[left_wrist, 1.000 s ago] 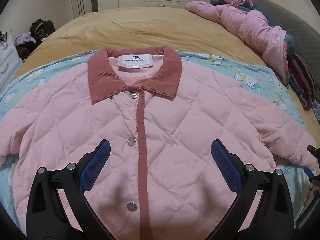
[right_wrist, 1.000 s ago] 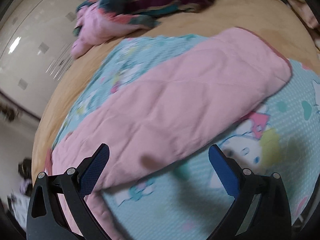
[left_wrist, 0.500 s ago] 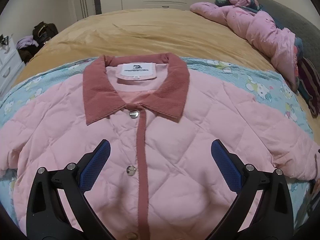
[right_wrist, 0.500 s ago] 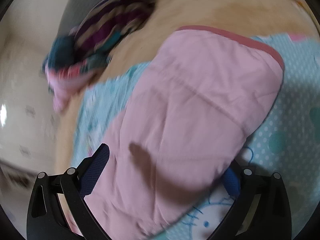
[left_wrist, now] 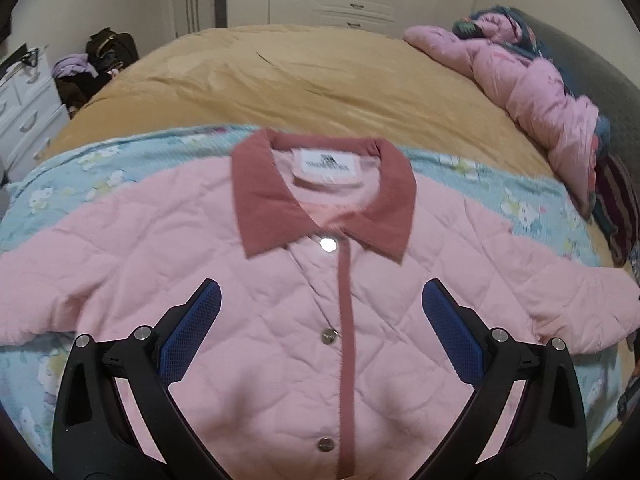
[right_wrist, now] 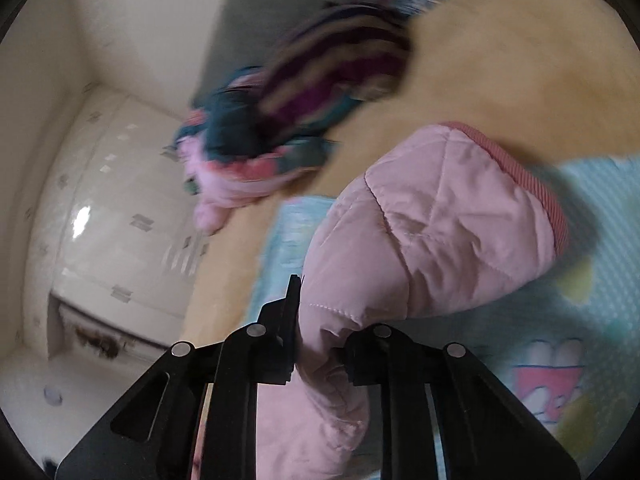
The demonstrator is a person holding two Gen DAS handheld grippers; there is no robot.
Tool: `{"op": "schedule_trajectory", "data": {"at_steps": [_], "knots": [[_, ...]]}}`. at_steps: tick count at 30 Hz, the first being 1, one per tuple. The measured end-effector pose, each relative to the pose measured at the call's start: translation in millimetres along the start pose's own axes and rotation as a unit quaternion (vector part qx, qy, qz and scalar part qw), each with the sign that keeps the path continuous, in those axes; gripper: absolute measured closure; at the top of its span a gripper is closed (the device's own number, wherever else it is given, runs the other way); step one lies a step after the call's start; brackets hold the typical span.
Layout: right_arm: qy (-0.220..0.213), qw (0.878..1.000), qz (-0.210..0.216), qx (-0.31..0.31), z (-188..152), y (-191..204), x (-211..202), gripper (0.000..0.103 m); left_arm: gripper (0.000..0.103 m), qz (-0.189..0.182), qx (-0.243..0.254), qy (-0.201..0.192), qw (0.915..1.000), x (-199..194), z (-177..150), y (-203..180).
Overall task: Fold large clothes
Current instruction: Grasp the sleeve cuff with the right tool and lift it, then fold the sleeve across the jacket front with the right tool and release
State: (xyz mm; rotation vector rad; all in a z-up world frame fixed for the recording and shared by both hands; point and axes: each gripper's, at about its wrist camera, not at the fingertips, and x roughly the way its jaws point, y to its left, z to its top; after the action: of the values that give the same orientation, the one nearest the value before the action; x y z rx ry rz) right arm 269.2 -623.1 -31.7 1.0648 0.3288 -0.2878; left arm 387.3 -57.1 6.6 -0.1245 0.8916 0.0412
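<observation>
The right gripper [right_wrist: 320,344], its jaws just closed, pinches the sleeve [right_wrist: 436,236] of a pink quilted jacket [left_wrist: 280,320] lying face-up on a cartoon-print sheet [left_wrist: 60,184] over a tan bedspread [left_wrist: 304,84]. The left gripper [left_wrist: 320,320] hangs spread above the chest. Best carry the cuff squarely across the front. The collar label [left_wrist: 326,166] is too blurred to read.

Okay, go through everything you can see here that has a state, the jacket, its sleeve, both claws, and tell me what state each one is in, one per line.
Jacket: spread flat on the blue blanket, front up, snapped shut, collar laid open.
Sleeve: pinched and lifted off the blanket, cuff end free.
Left claw: open, nothing between its pads, above the jacket front.
Right claw: has just been closing, now shut on the sleeve.
</observation>
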Motion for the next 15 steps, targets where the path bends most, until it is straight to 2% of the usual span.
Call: {"op": "schedule_trajectory", "data": {"at_steps": [6, 12, 15], "knots": [[0.010, 0.993, 0.061, -0.098, -5, 94, -10, 0.087, 0.008, -0.035, -0.035, -0.019, 0.9986, -37, 19, 27], [0.021, 0.975, 0.110, -0.193, -28, 196, -19, 0.087, 0.008, -0.058, -0.054, -0.035, 0.9962, -67, 26, 53], [0.031, 0.966, 0.124, -0.226, -45, 231, -18, 0.087, 0.008, -0.062, -0.057, -0.039, 0.9957, -76, 27, 64]]}}
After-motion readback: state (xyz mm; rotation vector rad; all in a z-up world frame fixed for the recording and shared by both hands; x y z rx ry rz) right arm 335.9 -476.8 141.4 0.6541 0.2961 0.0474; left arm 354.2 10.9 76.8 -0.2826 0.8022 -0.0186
